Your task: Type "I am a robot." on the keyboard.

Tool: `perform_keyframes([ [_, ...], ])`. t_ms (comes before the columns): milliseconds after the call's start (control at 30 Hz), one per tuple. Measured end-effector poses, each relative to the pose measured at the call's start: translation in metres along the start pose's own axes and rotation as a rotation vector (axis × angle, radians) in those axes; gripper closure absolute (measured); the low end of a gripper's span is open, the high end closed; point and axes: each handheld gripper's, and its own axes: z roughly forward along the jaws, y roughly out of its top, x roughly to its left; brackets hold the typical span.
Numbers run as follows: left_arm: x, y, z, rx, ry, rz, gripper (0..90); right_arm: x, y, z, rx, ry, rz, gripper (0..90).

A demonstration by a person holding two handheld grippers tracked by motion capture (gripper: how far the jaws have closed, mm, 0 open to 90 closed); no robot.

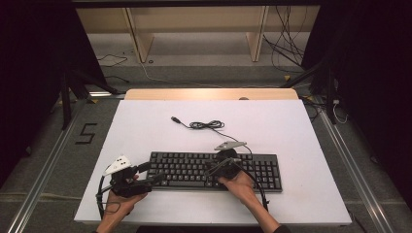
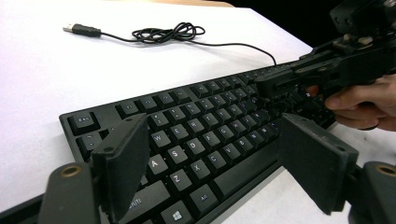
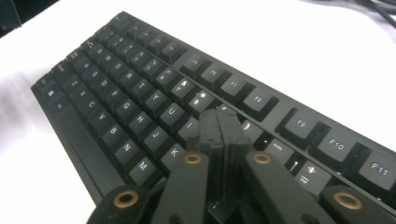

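A black keyboard (image 1: 194,170) lies across the near middle of the white table (image 1: 145,131). Its thin cable runs back from the top edge to a loose coil (image 1: 206,125) and ends in a USB plug (image 1: 176,119). My left gripper (image 1: 151,173) is open at the keyboard's left end, its jaws spread above the letter keys (image 2: 196,126). My right gripper (image 1: 210,170) is shut, with nothing between the jaws. In the right gripper view its tips (image 3: 223,126) rest down among the keys (image 3: 140,93) near the K key. The left gripper view also shows that right gripper (image 2: 280,84) over the keys.
The coiled cable (image 2: 163,33) and plug (image 2: 81,30) lie behind the keyboard on bare white table. A wooden strip (image 1: 209,93) edges the table's far side. Beyond it are floor cables and wooden shelf legs (image 1: 141,39). Metal rails (image 1: 43,165) run beside the table.
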Motion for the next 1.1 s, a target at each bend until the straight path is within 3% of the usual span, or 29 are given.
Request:
perform_keyframes([
  [133,0.0,0.0,0.002,0.004,0.002,0.004,24.9,0.0,0.0,-0.004,-0.013,0.012,0.001,85.8],
  [267,0.0,0.0,0.004,0.013,0.002,0.007,25.5,0.001,-0.002,-0.011,-0.035,0.033,0.006,75.1],
  [367,-0.001,0.0,0.005,0.013,-0.001,0.006,25.8,0.001,-0.003,-0.013,-0.038,0.045,0.008,72.9],
  [400,-0.001,0.0,0.005,0.016,-0.003,0.003,26.2,0.003,-0.004,-0.015,-0.04,0.051,0.003,66.6],
  [733,-0.003,0.002,0.012,0.041,0.002,0.003,29.5,0.009,-0.007,-0.025,-0.056,0.081,0.0,50.5],
  [933,-0.004,0.005,0.017,0.054,0.002,0.002,33.4,0.01,-0.009,-0.03,-0.07,0.094,0.005,48.2],
  [1100,-0.007,0.01,0.026,0.079,0.009,0.008,43.2,0.012,-0.014,-0.036,-0.082,0.105,-0.003,46.9],
])
